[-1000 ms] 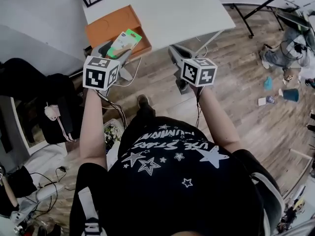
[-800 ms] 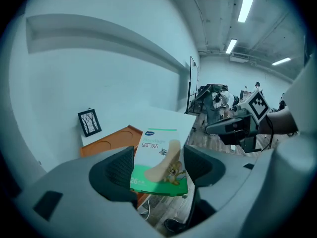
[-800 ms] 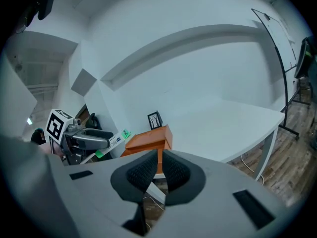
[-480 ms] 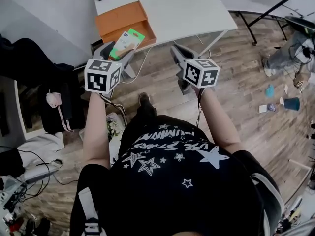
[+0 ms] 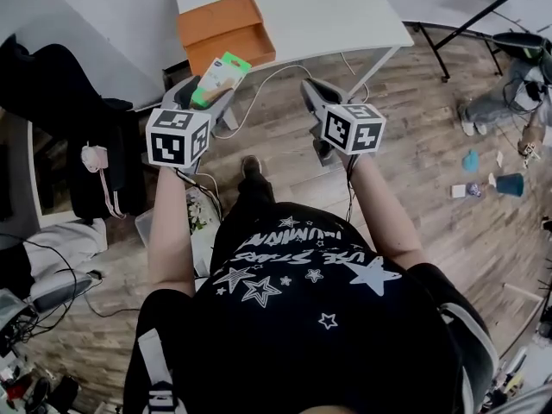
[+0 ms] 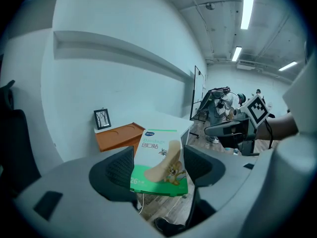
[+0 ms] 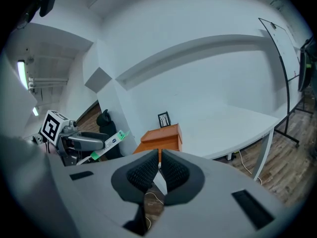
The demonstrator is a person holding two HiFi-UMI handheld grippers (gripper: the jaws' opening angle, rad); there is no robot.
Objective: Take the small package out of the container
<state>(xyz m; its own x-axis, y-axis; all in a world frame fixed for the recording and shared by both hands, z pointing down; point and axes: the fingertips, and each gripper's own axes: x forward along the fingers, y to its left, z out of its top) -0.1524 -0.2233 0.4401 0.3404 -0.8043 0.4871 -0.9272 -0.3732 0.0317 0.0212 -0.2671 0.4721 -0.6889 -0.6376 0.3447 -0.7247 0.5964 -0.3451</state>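
One white table [image 5: 328, 15] fills the far side of the scene, and the person stands back from it on the wooden floor [image 5: 414, 136] with both arms held out in front.

On the table's near-left corner sits the orange container [image 5: 226, 31], a shallow tray. I can see nothing lying in it, which fits with the package being out.

The left gripper [image 5: 205, 93] hangs over the floor, short of the table edge and well apart from the container. Its jaws are clamped on the small package [image 6: 158, 162]. They grip the flat green-and-white box by its lower sides, so the printed face stands up and leans forward. Pinching the sides low down looks like a sensible hold for a thin box that could twist.

The right gripper [image 7: 159, 168] is level with the left one and near it. Its jaws are drawn almost together, with only a narrow slit between them and nothing inside. I judge it is simply kept clear, since one gripper is enough for this load.

A small framed picture [image 6: 102, 118] stands just behind the container.
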